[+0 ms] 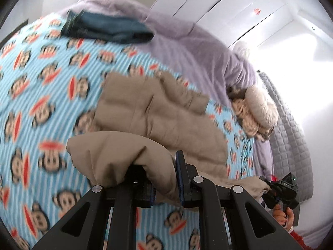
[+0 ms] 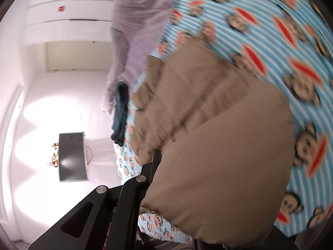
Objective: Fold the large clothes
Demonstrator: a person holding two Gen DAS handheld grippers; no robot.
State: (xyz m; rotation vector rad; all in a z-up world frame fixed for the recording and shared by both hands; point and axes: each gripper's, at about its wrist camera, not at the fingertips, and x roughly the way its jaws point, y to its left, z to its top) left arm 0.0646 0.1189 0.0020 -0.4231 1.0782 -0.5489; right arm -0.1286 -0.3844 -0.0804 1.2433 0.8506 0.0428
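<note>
Big tan puffy quilted coat point(image 1: 158, 112) spread on the blue striped blanket with monkey faces point(image 1: 41, 95), near edge lifted up; left gripper point(image 1: 158, 179) clamped tight on one puffy tan fold; right gripper point(image 2: 166, 179) pinching another tan corner, half hidden under cloth; folded dark blue jeans point(image 1: 108, 29) farther back; soft purple blanket point(image 1: 187, 48) beside them; white cupboard doors point(image 1: 239, 6) behind; grey screen point(image 2: 71, 156) on the white floor.
</note>
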